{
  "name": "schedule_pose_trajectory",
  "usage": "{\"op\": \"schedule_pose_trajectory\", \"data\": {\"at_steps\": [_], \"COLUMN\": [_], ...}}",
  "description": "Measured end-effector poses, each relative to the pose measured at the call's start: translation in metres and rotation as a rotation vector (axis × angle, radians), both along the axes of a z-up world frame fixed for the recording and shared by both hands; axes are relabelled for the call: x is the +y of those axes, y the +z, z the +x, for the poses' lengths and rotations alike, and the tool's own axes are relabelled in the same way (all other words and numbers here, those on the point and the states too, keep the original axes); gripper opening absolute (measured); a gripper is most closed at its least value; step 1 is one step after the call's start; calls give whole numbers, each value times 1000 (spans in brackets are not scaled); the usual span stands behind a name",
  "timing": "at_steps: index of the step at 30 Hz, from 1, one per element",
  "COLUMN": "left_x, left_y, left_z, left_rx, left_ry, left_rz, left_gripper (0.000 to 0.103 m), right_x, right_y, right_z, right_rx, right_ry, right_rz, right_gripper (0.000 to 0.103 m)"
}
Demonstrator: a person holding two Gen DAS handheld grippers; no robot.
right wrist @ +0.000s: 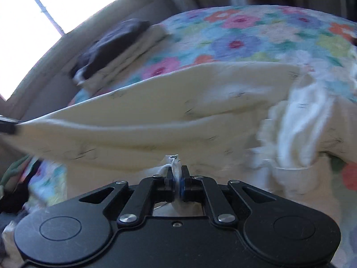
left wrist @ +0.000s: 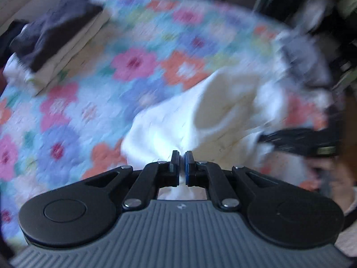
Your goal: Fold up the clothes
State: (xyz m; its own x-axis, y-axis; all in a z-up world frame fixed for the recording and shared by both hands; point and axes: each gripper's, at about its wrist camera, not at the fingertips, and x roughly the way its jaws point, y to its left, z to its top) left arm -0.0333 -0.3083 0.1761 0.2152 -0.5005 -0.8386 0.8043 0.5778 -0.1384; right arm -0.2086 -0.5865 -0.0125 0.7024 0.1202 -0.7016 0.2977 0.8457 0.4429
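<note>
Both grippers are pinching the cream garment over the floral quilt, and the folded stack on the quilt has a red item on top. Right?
Not quite. The top of the folded stack is dark navy, not red, as the left wrist view shows. The rest holds: left gripper and right gripper both pinch the cream garment over the floral quilt.

The left hand-held gripper (left wrist: 181,156) points steeply downward, its 2 black fingers (left wrist: 175,156) pressed almost together on a pinch of white cloth (left wrist: 169,129). The right hand-held gripper (right wrist: 177,172) is angled downward too, its jaws likewise clamped on a fold of the same cloth. In the left wrist view the right gripper shows only as a dark blur at the right edge.
</note>
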Motion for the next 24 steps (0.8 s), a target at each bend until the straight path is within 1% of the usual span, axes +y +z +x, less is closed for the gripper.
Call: {"op": "schedule_pose_trajectory", "data": {"at_steps": [1, 3, 5, 6, 7, 8, 9, 10, 12, 13, 15, 16, 17, 18, 19, 20, 21, 22, 23, 24], "left_x": [3, 6, 7, 5, 4, 3, 2, 3, 6, 10, 17, 19, 20, 18, 15, 11, 7, 2, -2, -6], "left_y": [4, -3, -18, -32, -46, -60, -76, -92, -119, -130, -148, -157, -165, -175, -183, -189, -193, -198, -203, -208], "left_z": [-4, -6, -6, -6, -6, -6, -5, -2, 8, 14, 28, 36, 44, 52, 60, 64, 67, 69, 71, 73], "left_rx": [-20, -6, 1, -19, -40, -68, -103, -119, -97, -76, -69, -73, -76, -74, -81, -105, -140, -171, -188, -180], "left_ry": [-1, 7, 16, 21, 26, 34, 45, 58, 86, 96, 132, 156, 175, 184, 176, 144, 106, 71, 41, 15], "left_rz": [-34, -94, -140, -141, -141, -131, -110, -84, -36, -44, -89, -105, -106, -99, -83, -56, -26, -2, 11, 14], "left_gripper": [4, 4, 4, 4, 5, 7, 7, 7, 7, 8, 16, 23, 27, 28, 30, 36, 42, 55, 64, 68], "right_x": [-7, -19, -26, -22, -16, -5, 5, 14, 24, 27, 32, 33, 32, 31, 31, 29, 28, 25, 23, 24], "right_y": [1, 7, 12, 10, 4, -6, -17, -29, -44, -47, -46, -44, -42, -38, -33, -26, -17, -9, 2, 12], "right_z": [-4, -13, -25, -24, -20, -14, -10, -7, -6, -7, -8, -9, -11, -15, -20, -26, -35, -41, -47, -54], "right_rx": [-10, -39, -56, -16, 51, 108, 143, 167, 181, 181, 171, 165, 160, 150, 140, 126, 110, 94, 87, 94], "right_ry": [-26, -81, -147, -167, -179, -159, -112, -59, -7, 4, 16, 16, 13, 7, -3, -18, -41, -81, -134, -180], "right_rz": [-9, -47, -142, -229, -336, -427, -444, -422, -313, -269, -214, -186, -157, -119, -83, -56, -53, -84, -154, -248], "right_gripper": [6, 6, 5, 5, 6, 6, 5, 5, 5, 5, 5, 5, 5, 5, 5, 4, 3, 2, 2, 2]}}
